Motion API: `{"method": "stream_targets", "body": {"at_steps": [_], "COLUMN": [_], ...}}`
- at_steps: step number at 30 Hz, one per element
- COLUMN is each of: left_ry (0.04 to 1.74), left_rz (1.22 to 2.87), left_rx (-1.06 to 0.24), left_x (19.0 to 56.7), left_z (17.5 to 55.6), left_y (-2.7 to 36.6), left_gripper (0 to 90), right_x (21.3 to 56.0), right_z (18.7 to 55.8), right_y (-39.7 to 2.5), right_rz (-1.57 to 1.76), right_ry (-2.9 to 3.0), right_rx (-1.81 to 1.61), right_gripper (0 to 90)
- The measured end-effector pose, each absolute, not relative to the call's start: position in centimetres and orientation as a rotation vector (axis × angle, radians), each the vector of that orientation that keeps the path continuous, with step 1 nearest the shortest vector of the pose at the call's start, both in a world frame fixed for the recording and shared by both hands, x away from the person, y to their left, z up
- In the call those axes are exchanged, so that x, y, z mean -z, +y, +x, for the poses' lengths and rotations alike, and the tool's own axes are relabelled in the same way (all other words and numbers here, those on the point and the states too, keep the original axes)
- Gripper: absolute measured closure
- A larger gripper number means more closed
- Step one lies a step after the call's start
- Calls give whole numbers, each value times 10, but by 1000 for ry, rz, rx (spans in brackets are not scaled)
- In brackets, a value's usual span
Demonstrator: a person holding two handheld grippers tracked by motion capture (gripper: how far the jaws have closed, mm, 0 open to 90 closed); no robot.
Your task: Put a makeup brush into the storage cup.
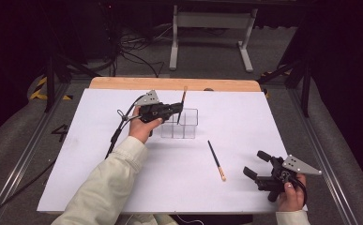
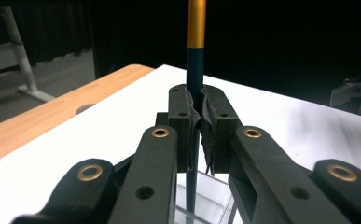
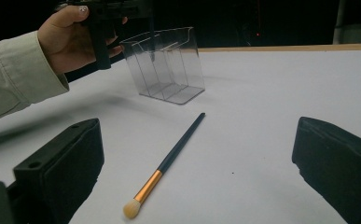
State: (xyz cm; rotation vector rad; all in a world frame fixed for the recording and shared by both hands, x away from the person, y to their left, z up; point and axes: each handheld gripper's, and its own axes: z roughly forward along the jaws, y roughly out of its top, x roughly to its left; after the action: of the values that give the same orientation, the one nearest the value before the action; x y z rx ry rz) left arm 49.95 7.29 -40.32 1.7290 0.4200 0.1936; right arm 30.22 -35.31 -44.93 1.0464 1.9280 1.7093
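On the white table, with dark floor and a wooden edge at the far side, we hold one makeup brush upright in the left gripper, jaws clenched on its dark handle, its lower end down in the clear divided holder near the table's middle. A second brush lies flat to the right of and nearer than the holder, bristles toward us, its long axis running near to far. Our right gripper rests at the near right with jaws spread wide and empty, just right of that brush, so it is the closer hand for it.
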Motion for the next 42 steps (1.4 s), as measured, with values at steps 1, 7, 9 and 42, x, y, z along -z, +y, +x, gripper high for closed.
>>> {"method": "stream_targets", "body": {"at_steps": [1, 7, 9, 42], "left_ry": [420, 417, 413, 417], "left_rz": [1734, 1745, 1759, 1821], "left_rx": [-191, -180, -170, -182], "left_x": [404, 405, 403, 371], "left_z": [500, 499, 497, 410], "left_y": [73, 73, 73, 136], "left_gripper": [830, 829, 814, 140], "right_x": [449, 448, 448, 425], "right_z": [302, 302, 302, 301], "right_y": [-353, -353, -353, -344], "right_rz": [1046, 1047, 1046, 1057], "right_ry": [1927, 1924, 1925, 1925], "right_rx": [-1709, -1708, -1707, -1589], "right_gripper": [25, 25, 25, 11]}}
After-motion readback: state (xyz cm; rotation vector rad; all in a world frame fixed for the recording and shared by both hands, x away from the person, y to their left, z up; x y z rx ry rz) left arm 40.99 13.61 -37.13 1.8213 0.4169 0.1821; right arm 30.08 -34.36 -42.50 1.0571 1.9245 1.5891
